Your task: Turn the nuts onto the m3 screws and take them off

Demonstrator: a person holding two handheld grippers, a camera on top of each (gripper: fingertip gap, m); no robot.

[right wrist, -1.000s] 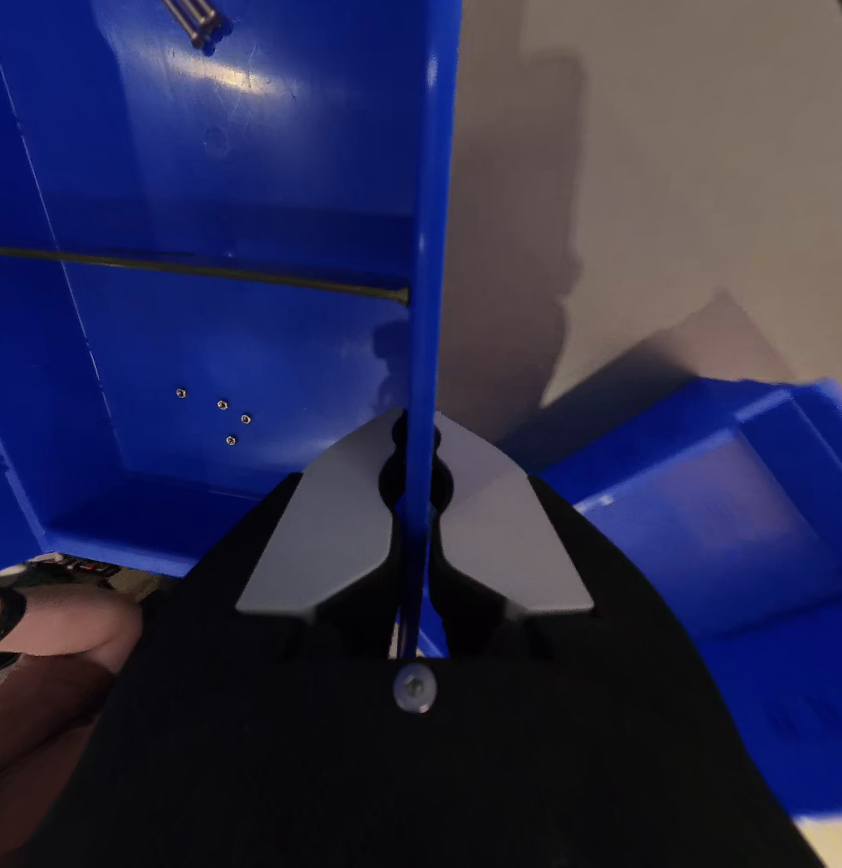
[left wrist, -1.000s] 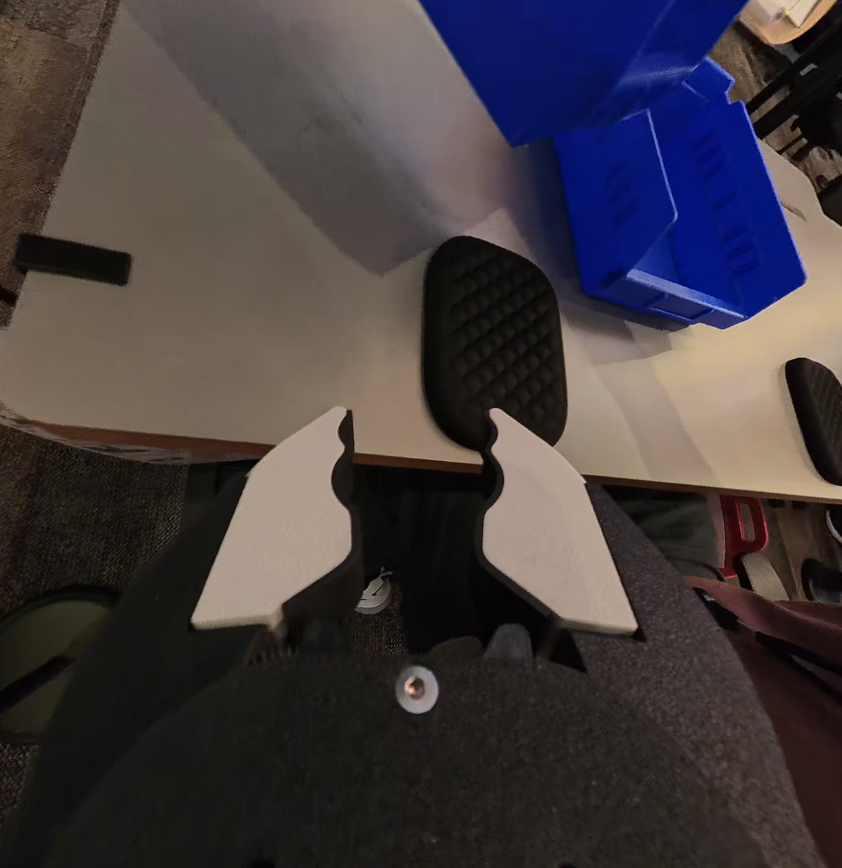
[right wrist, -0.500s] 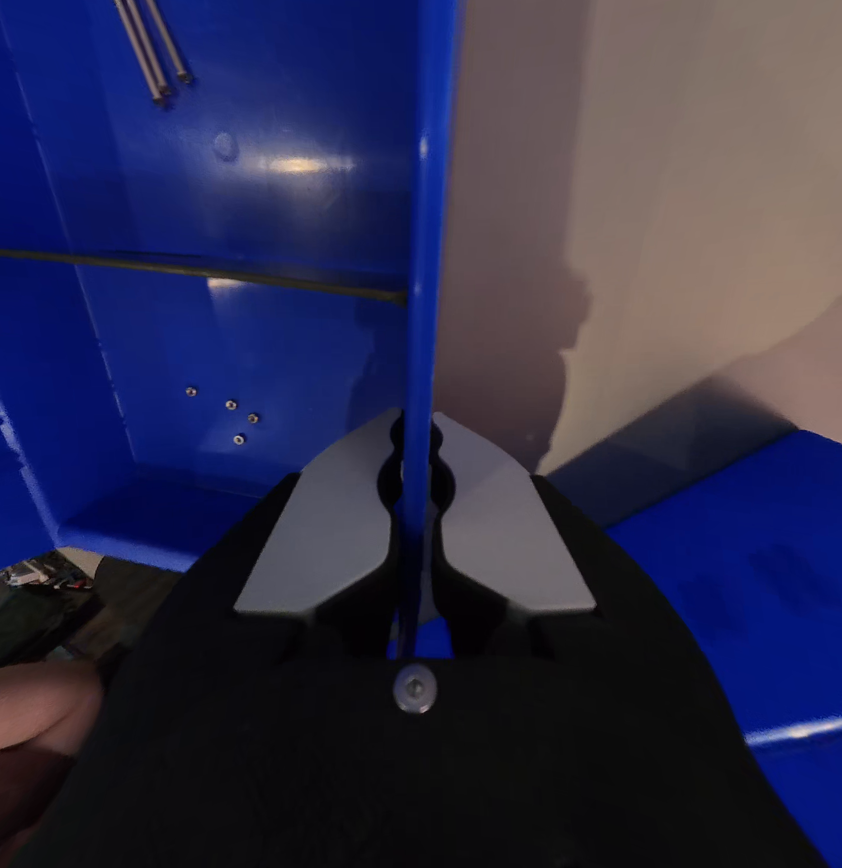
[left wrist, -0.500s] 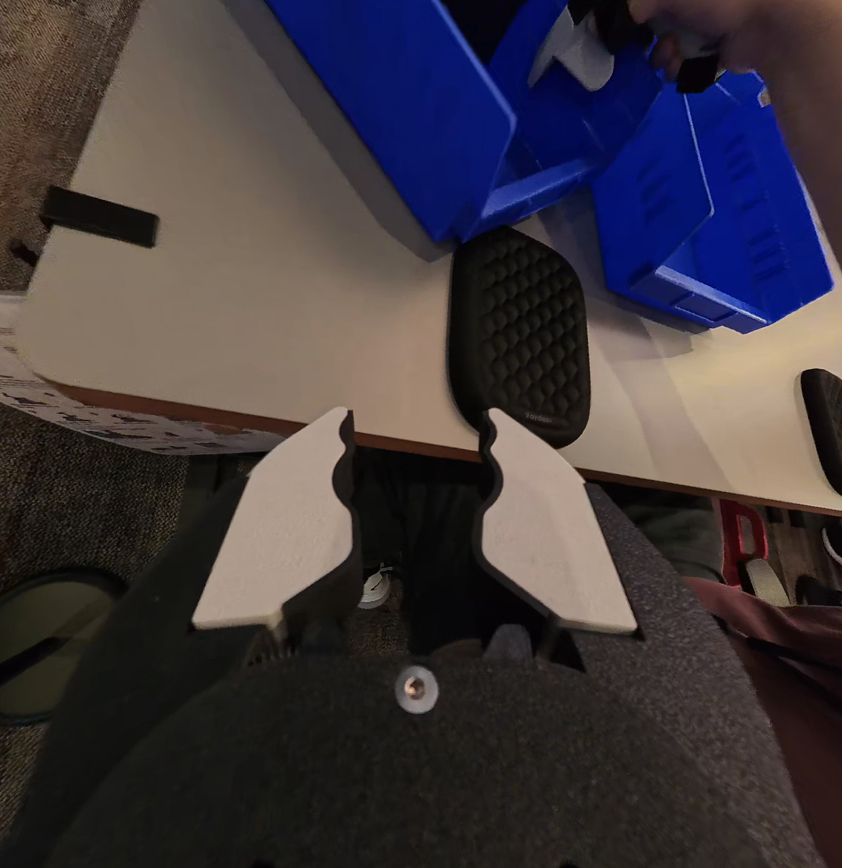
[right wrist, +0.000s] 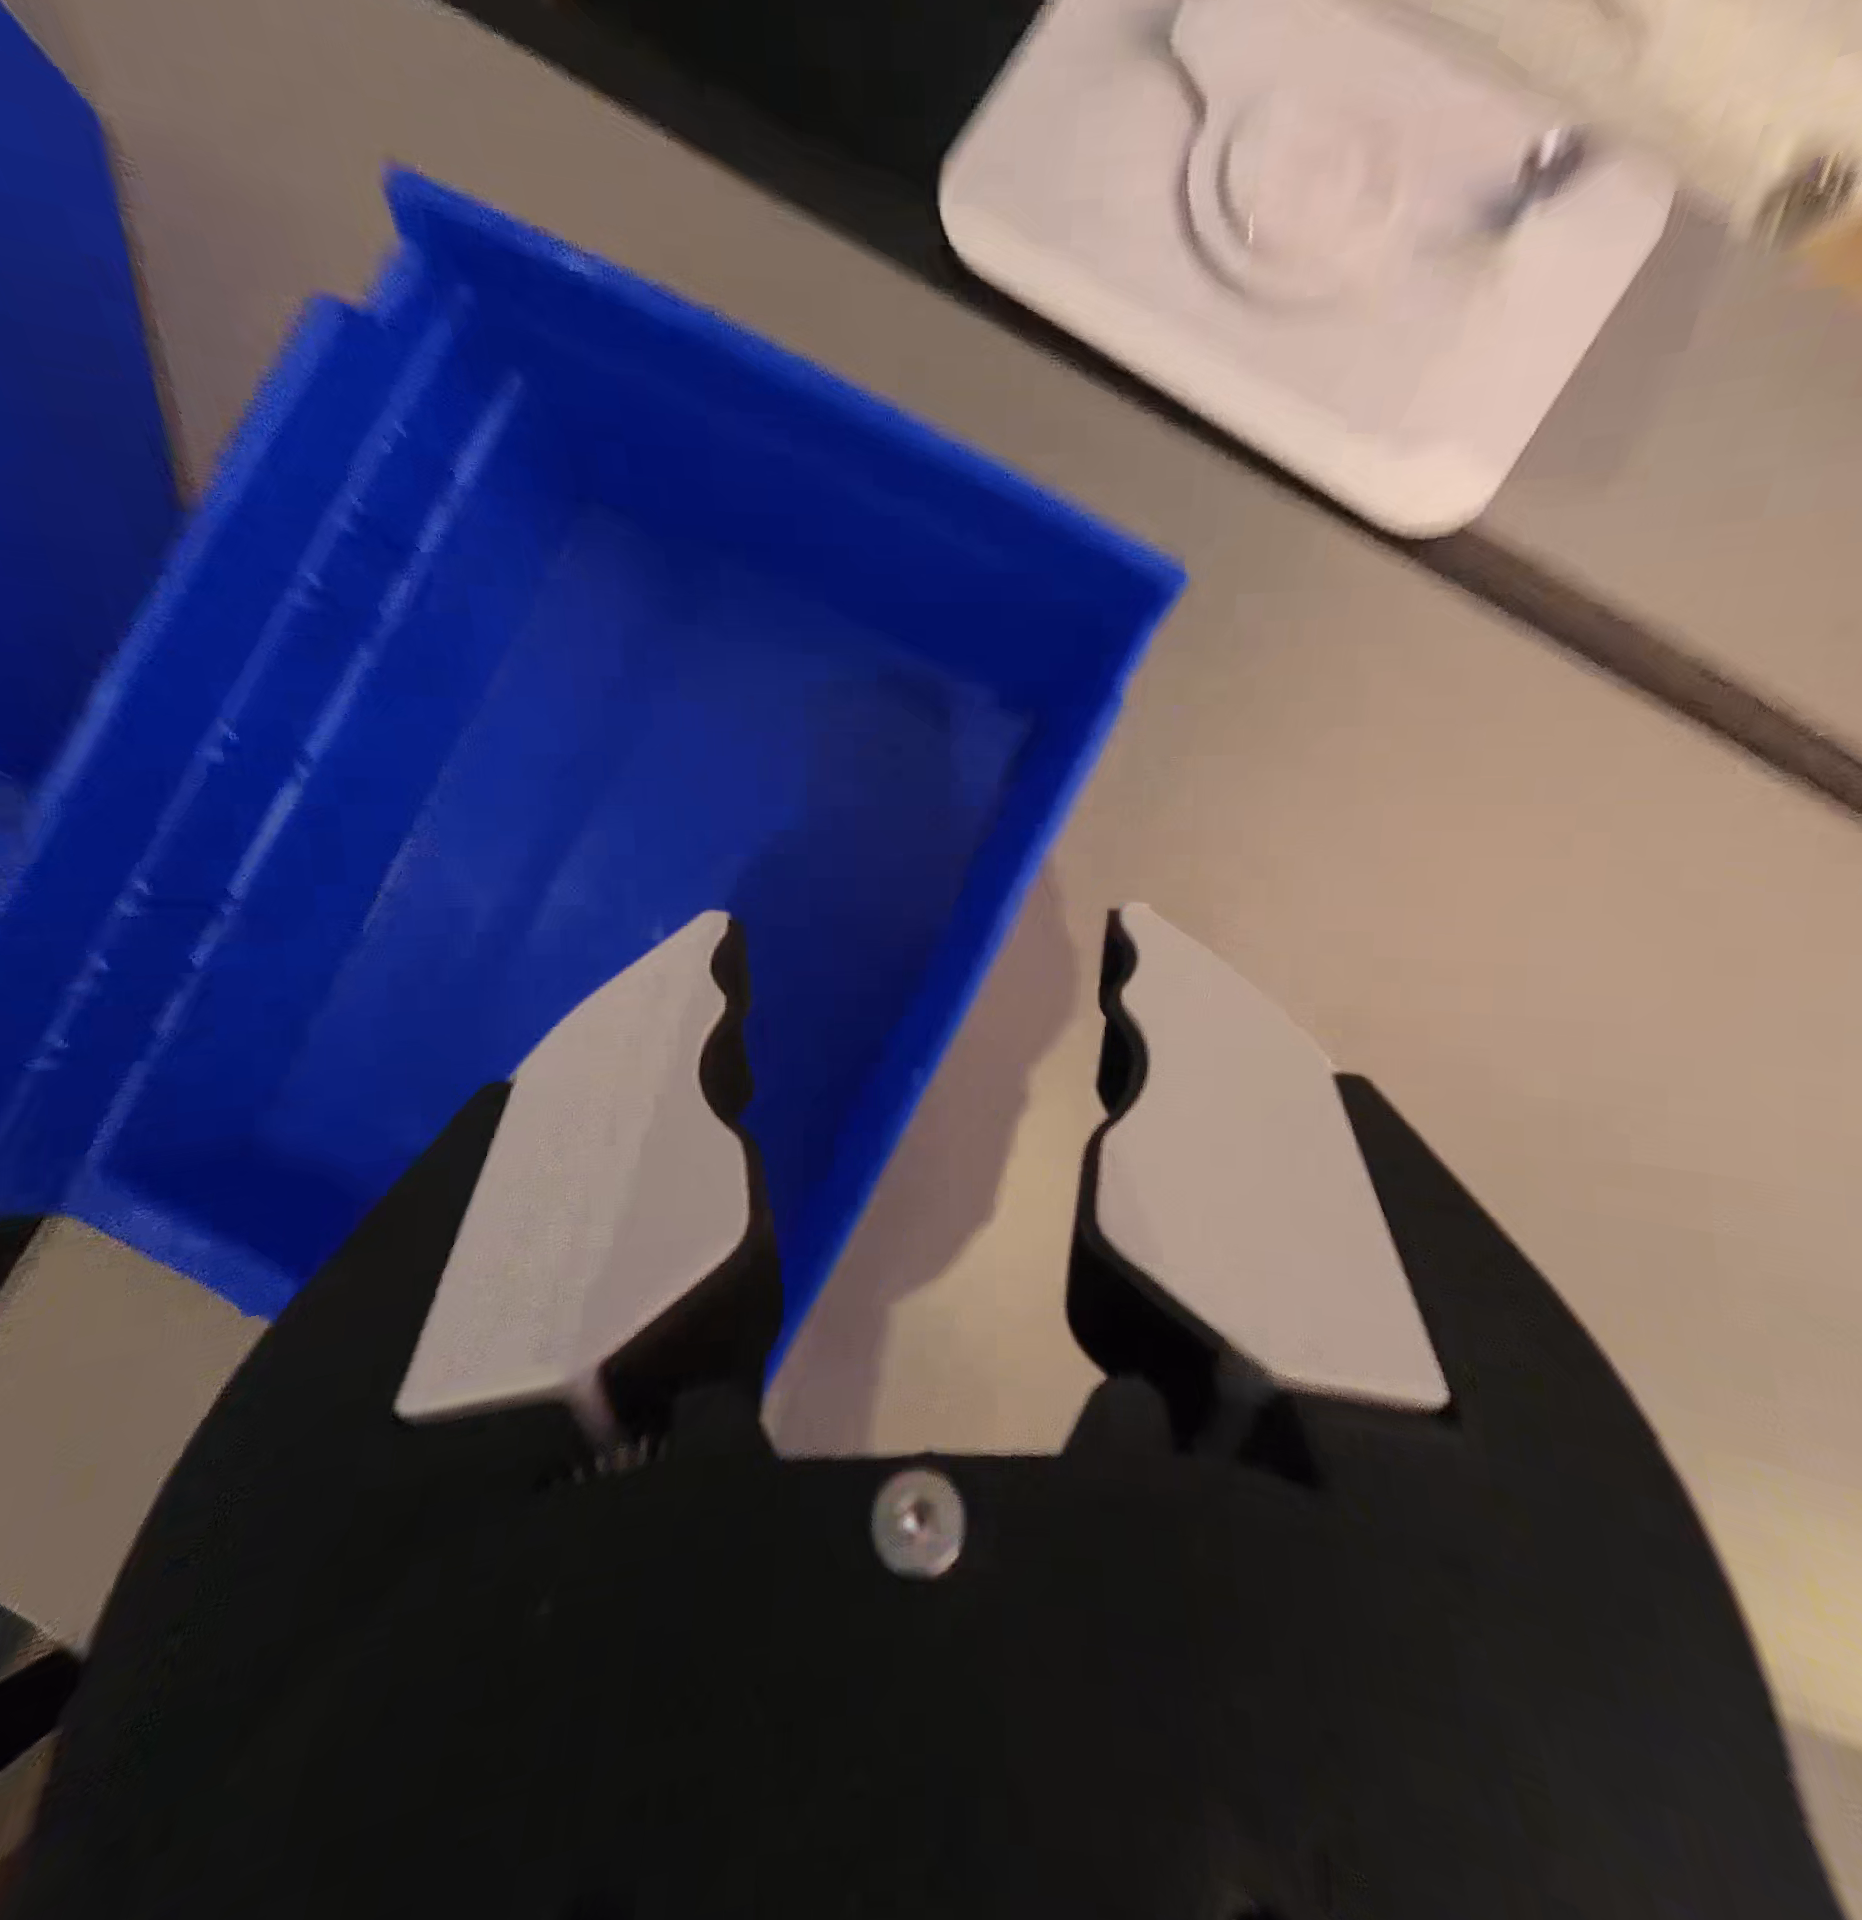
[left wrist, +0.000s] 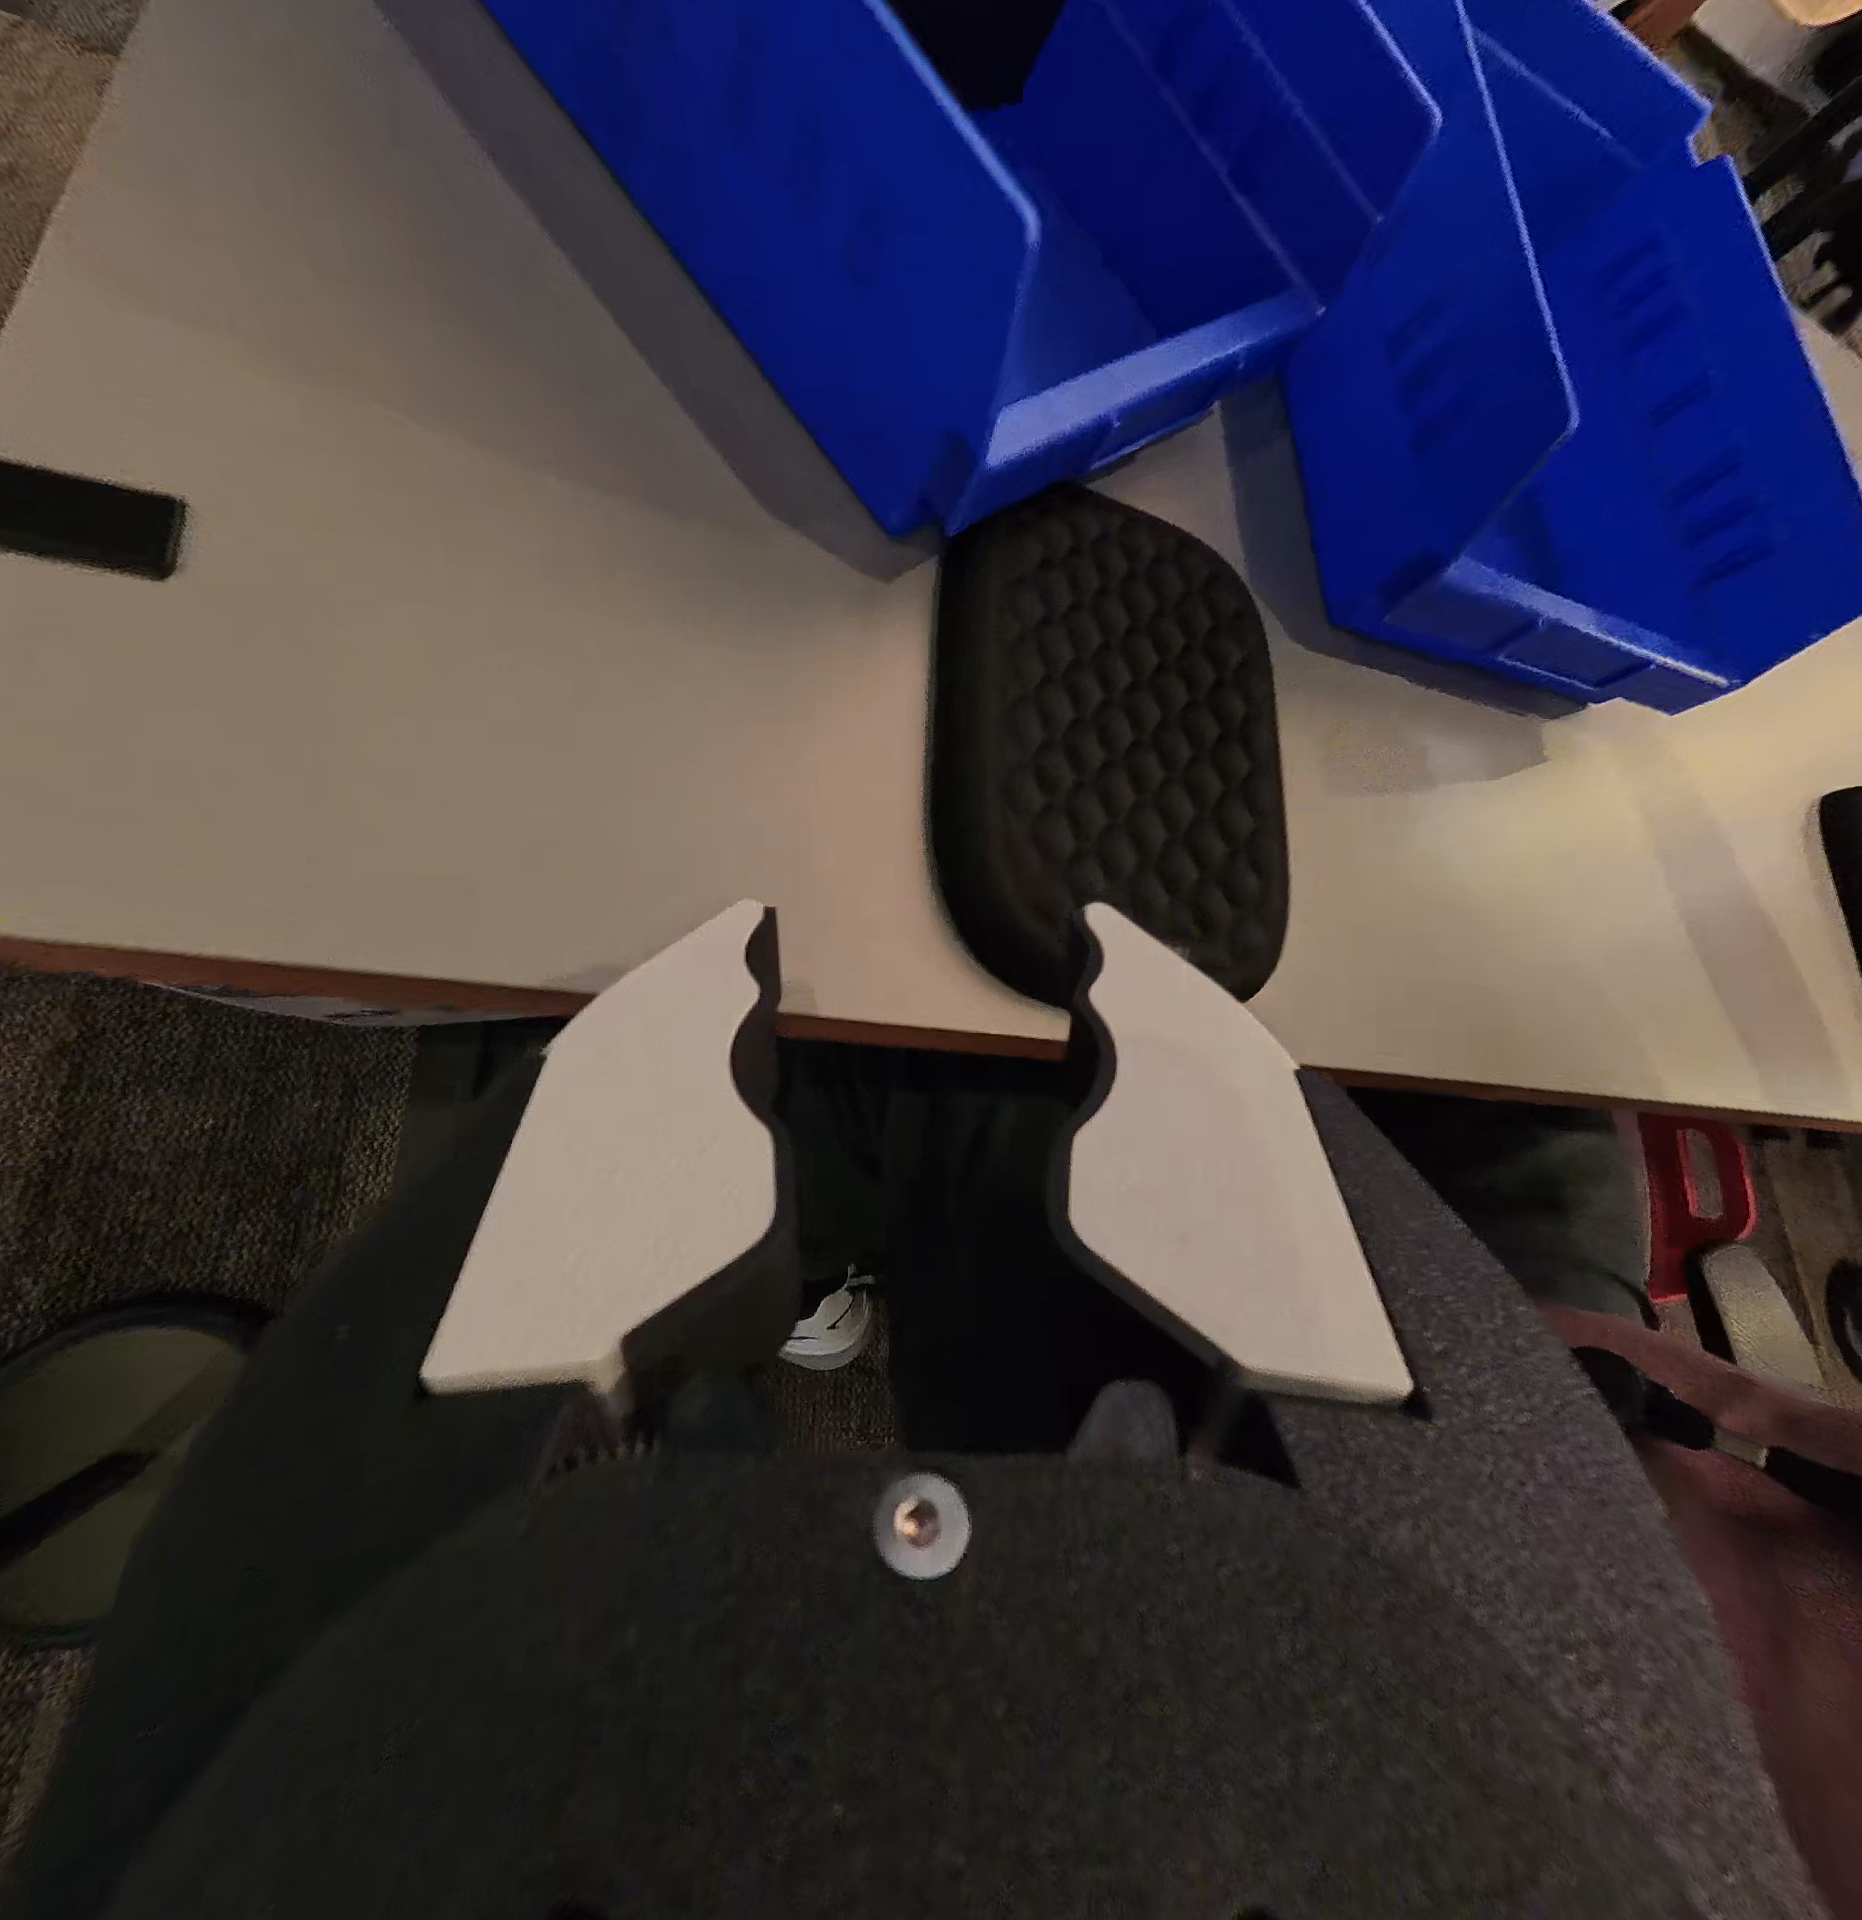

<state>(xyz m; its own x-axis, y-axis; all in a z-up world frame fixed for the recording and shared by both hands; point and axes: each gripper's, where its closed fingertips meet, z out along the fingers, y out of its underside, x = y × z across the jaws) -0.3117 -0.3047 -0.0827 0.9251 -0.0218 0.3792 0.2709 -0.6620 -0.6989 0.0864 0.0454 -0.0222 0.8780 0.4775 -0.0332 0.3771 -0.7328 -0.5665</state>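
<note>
Right gripper (right wrist: 916,920) now off the bin wall, jaws wide and empty; left gripper (left wrist: 922,920) likewise agape, empty.

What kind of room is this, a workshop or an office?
Probably a small-parts workbench in an office-like room: blue plastic storage bins of the sort used for hardware sit on a pale table, and grey carpet covers the floor.

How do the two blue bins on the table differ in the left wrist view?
The left blue bin is larger, and its corner meets the black textured pad. The right blue bin is smaller, lies beside that pad without touching it, and has ribbed walls. Both are blue plastic on the white table.
</note>
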